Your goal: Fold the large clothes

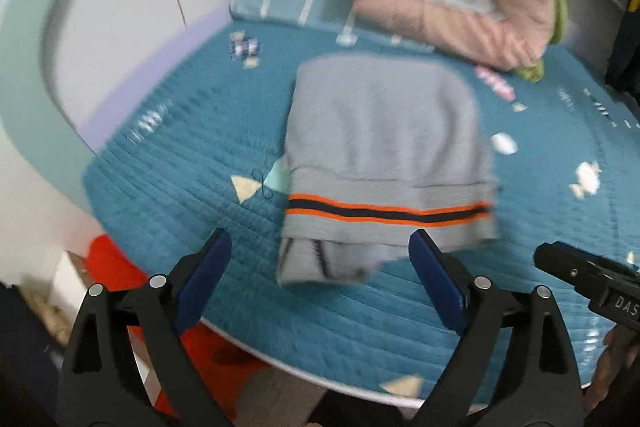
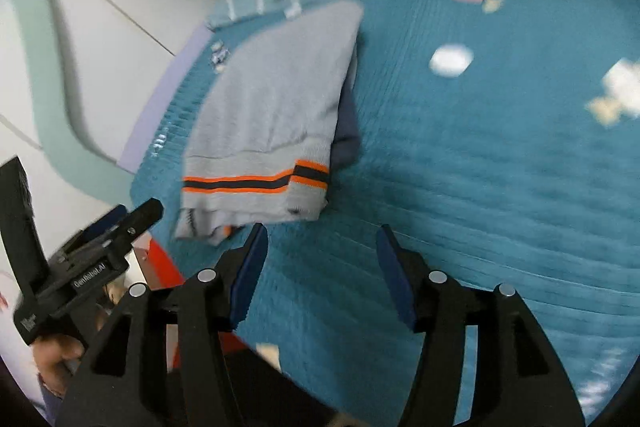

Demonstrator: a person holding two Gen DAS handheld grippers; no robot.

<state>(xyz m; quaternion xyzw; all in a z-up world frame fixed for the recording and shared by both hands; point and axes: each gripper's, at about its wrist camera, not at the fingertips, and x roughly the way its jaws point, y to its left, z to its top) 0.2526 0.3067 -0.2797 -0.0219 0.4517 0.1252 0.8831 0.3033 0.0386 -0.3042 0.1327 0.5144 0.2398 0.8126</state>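
On the teal bed cover (image 1: 192, 163), folded gray sweater (image 1: 384, 147) with orange stripe, soft, limp, likely light; best pinched at the thick striped hem; left gripper (image 1: 320, 259) and right gripper (image 2: 322, 247) both spread wide, grasping nothing.

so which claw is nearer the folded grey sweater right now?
Left. The left claw hangs open right at the near hem of the grey sweater, its fingers straddling that edge. The right claw is open too, off the sweater's right corner over the teal quilt.
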